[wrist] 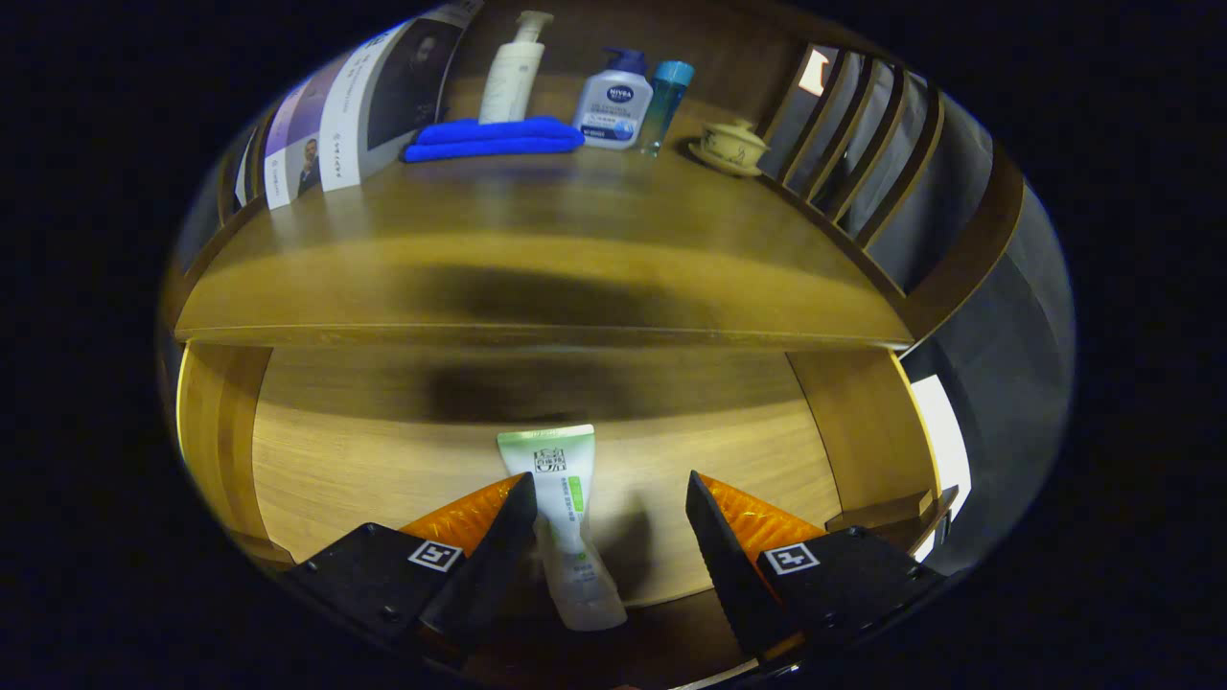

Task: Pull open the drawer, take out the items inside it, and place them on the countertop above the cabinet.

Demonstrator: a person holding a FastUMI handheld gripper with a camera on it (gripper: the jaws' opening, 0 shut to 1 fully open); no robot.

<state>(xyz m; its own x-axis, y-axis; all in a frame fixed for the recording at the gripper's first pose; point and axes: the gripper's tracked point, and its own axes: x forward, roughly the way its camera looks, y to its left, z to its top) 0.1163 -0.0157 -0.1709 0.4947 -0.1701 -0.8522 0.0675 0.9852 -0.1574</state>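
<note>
Smooth wooden drawer (383, 460); glossy, probably plastic tube (566, 517).

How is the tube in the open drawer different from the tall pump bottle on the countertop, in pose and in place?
The tube lies flat on the drawer floor, between the open fingers of the gripper; the pump bottle stands upright on the countertop, far beyond them, behind a folded blue cloth. The tube has a flat green crimped end; the pump bottle carries a pump head. Both are pale toiletry containers.
</note>
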